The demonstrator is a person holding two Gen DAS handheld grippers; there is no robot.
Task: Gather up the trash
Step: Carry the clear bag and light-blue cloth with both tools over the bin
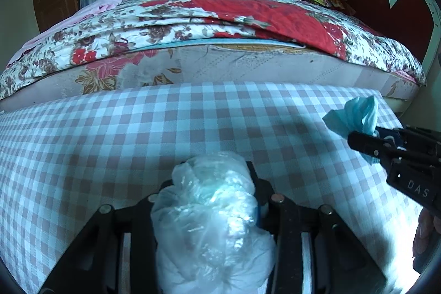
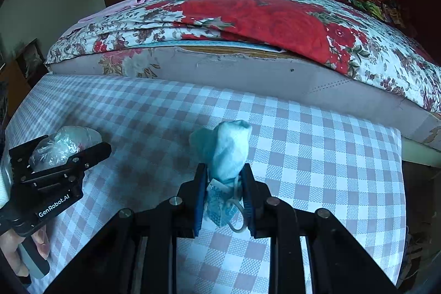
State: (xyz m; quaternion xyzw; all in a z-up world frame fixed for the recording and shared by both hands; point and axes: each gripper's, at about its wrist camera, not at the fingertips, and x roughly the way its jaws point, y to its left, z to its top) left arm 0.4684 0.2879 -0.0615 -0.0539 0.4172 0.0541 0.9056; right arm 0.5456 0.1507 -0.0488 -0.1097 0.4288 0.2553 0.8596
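Your left tool (image 1: pixel 212 200) gripped a crumpled clear plastic bag (image 1: pixel 212 216) over the near checked desk (image 1: pixel 137 134) — your right tool (image 2: pixel 224 183) pinched a blue face mask (image 2: pixel 228 153), bed (image 2: pixel 248 18) beyond.

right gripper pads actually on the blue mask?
Touching. Right wrist view: the right gripper pinches the crumpled blue mask between both pads, no gap visible.

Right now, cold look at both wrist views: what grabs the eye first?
Each gripper is clamped on trash above the checked tablecloth: the left gripper on a crumpled clear plastic bag, the right gripper on a scrunched pale blue face mask with its ear loop dangling. Behind the table, a red floral quilt covers the bed.
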